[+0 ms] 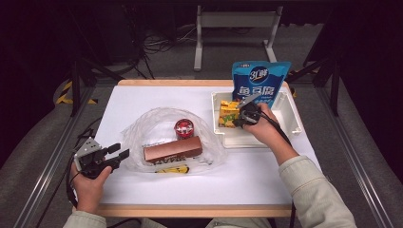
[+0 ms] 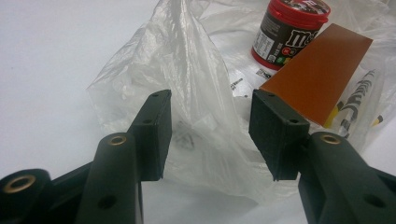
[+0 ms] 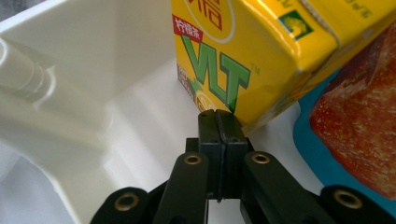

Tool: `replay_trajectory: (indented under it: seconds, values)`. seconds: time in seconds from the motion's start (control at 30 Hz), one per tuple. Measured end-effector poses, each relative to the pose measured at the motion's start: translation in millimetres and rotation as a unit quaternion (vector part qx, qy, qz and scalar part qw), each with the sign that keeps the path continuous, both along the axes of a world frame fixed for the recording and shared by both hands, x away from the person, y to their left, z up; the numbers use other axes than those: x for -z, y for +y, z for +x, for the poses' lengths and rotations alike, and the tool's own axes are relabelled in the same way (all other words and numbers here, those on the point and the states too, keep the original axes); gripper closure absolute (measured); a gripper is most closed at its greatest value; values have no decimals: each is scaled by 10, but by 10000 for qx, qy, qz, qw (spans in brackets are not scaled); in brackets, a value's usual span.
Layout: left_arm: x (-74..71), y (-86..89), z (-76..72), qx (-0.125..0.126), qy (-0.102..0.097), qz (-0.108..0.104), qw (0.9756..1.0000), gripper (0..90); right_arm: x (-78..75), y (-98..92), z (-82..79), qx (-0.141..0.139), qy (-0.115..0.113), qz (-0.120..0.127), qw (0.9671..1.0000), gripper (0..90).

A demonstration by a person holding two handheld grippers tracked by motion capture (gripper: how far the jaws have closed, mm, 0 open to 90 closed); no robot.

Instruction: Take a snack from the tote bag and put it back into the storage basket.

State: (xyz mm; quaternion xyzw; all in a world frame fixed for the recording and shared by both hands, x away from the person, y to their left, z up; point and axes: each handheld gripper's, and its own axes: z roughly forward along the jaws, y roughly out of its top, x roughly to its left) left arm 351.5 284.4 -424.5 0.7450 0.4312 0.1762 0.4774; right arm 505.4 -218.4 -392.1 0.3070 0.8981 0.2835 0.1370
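Resting in the white bin [image 1: 291,124] at the far right, the yellow drink carton [image 1: 228,114] has the right gripper [image 1: 241,118] at its near face, jaws pressed together and holding nothing. That gripper would do well to nudge gently so the carton settles flat. The left gripper [image 1: 119,153] hovers half-open at the plastic bag [image 1: 142,124], gripping nothing.

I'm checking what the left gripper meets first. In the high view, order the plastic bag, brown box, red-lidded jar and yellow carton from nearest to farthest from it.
From the left gripper:
1. Plastic bag, just right of the jaws.
2. Brown box, on the bag.
3. Red-lidded jar, behind the box.
4. Yellow carton, in the white tray, far right.
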Motion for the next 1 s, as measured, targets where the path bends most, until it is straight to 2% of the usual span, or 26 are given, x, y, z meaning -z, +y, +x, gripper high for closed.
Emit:
replay_trajectory:
  seconds: [0.2, 0.4, 0.57, 0.63, 0.87, 1.0]
  values:
    - [-2, -4, -3, -16, 8, -7, 10000, 495, 5, -37, 6, 184, -14, -68, 9998, 900]
    - [-1, -3, -4, -20, 9, -8, 10000, 496, -7, -77, -4, 184, 74, 33, 9998, 900]
    - [-1, -3, 0, -2, 5, 9, 10000, 496, -41, -181, 0, 360, 75, 21, 9993, 900]
    - [1, -11, 0, -10, 12, -3, 10000, 496, -50, -219, 10, 475, 1, -31, 9989, 900]
    - [2, -12, 5, 10, 6, 2, 10000, 496, -44, -224, 46, 846, -204, 16, 9962, 900]
    - [2, -8, 4, 11, 5, 6, 10000, 495, -20, -209, 76, 967, -310, 71, 9948, 900]
